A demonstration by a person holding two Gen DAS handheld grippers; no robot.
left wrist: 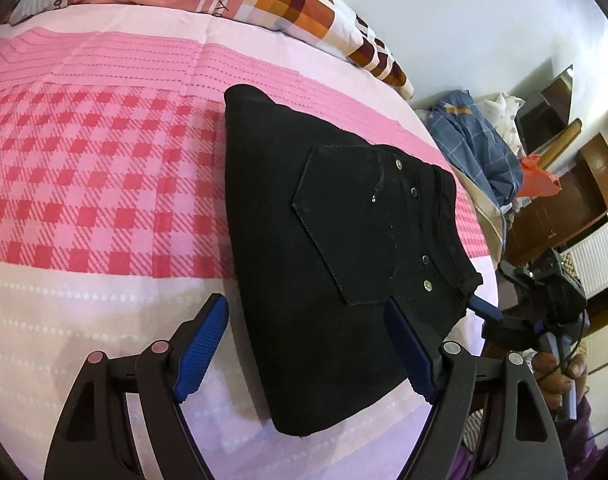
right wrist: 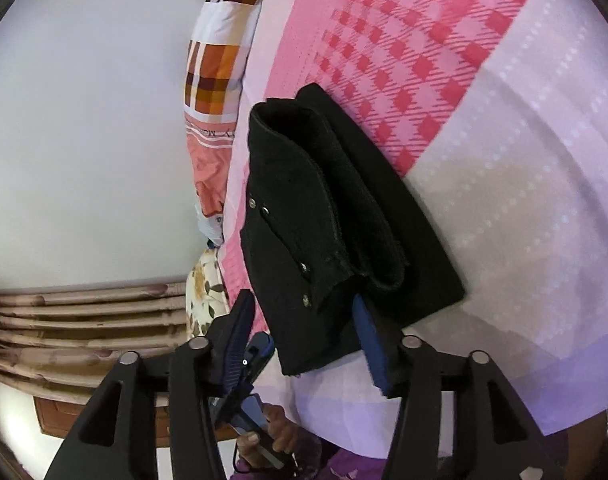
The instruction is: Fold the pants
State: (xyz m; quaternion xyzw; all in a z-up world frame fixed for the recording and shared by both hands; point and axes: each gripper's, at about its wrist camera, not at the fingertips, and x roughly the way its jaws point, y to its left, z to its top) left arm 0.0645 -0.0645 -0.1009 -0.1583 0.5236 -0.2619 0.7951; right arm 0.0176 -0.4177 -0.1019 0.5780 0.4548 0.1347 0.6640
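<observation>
Bedsheet [left wrist: 104,168] under folded pants [left wrist: 323,220]; inner layers hidden

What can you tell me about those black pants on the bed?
The black pants are folded into a thick, compact bundle of denim-like cloth, lying flat on the pink checked bedsheet. A back pocket faces up beside a row of metal rivets by the waistband. The right wrist view shows stacked layers at the open edge. The right tongs straddle one corner, jaws parted; the left tongs stand open over the near edge.
</observation>
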